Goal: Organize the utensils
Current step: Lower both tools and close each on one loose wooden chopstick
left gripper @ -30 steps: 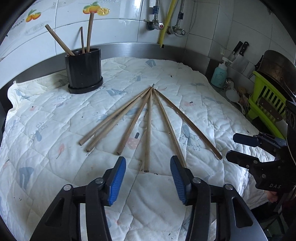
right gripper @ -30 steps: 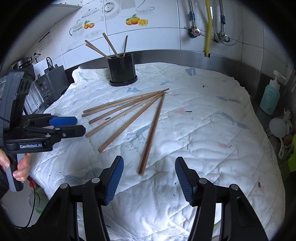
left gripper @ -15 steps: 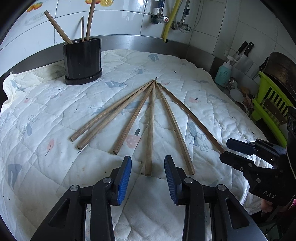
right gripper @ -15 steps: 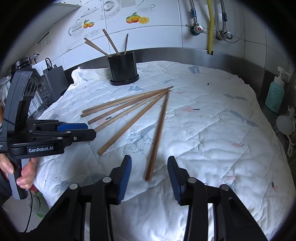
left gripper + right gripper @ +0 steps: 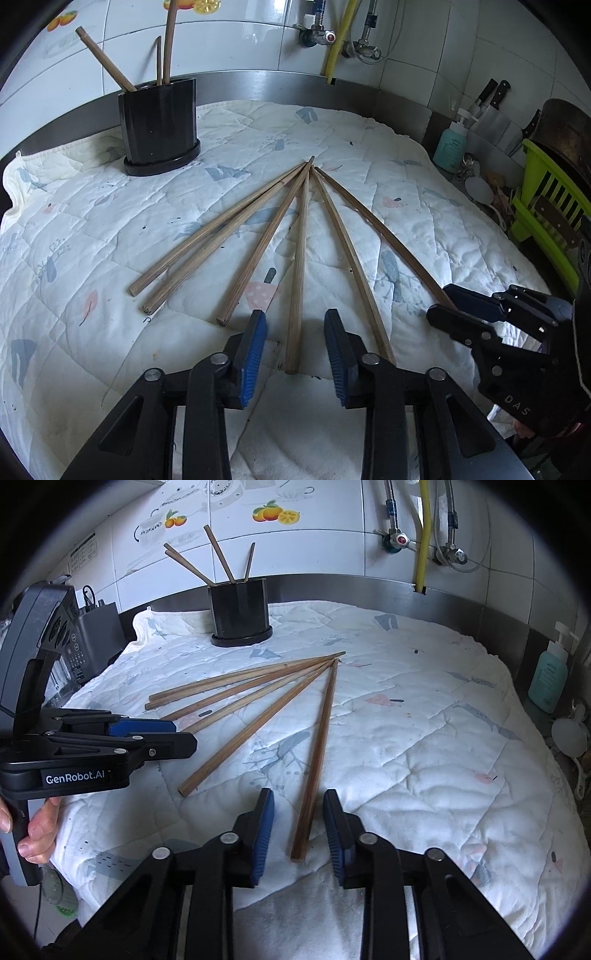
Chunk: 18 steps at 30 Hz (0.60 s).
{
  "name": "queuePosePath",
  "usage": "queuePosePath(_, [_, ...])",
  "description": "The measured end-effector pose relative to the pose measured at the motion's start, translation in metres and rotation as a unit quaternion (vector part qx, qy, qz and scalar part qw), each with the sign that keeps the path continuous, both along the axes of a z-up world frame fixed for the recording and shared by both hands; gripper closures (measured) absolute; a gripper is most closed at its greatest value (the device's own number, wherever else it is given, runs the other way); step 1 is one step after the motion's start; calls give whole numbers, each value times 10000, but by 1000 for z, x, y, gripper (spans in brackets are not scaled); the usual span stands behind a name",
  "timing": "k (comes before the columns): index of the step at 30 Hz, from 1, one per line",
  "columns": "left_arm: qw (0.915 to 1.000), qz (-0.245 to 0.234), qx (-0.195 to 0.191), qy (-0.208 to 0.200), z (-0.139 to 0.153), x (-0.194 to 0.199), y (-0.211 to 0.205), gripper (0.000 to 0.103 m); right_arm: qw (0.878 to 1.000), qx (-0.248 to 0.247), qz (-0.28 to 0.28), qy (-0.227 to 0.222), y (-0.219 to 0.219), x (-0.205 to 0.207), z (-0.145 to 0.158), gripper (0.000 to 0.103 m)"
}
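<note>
The chopsticks (image 5: pixel 299 258) lie in a fan of six on the quilted cloth (image 5: pixel 110 258) that covers the counter, their far tips bunched at one point near the middle and their near ends spread toward the cameras; each stick's long axis runs near to far, with the outer ones splayed left and right. A black holder (image 5: pixel 160 125) stands at the far left with a few sticks already upright in it. Over the last second both grippers have come forward and down and their fingers have narrowed. The left gripper (image 5: pixel 295 354) now brackets the near end of the fourth stick from the left, and the right gripper (image 5: pixel 299 834) brackets the near end of the rightmost stick (image 5: pixel 317 753). In each wrist view there is open cloth between the blue pads and the wood on both sides, so neither has clamped: both are partly closed but gripping nothing. This suggests a two-handed pick is about to be made, one stick per hand, with sorting only partly done since six remain on the cloth. As the sticks point away from the fingers, a pinch at the near end would leave a long length cantilevered, and each would likely need swinging upright before it goes into the holder.
</note>
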<state>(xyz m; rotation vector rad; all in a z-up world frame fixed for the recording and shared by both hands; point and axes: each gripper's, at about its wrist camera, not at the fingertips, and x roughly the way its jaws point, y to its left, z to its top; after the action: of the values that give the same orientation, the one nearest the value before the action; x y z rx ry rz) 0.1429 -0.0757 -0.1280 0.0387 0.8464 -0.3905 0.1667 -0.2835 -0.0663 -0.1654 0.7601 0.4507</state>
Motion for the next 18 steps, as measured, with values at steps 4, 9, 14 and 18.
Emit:
queuePosePath(4, [10000, 36, 68, -48, 0, 0, 0, 89, 10000, 12, -63, -4, -4, 2, 1, 89])
queuePosePath(9, [9998, 36, 152, -90, 0, -2, -1, 95, 9999, 32, -101, -3, -6, 2, 2, 91])
queuePosePath(14, [9998, 19, 79, -164, 13, -7, 0, 95, 9999, 19, -153, -73, -9, -1, 10, 92])
queuePosePath(18, [9992, 31, -10, -404, 36, -13, 4, 95, 9995, 80, -187, -246, -15, -4, 24, 93])
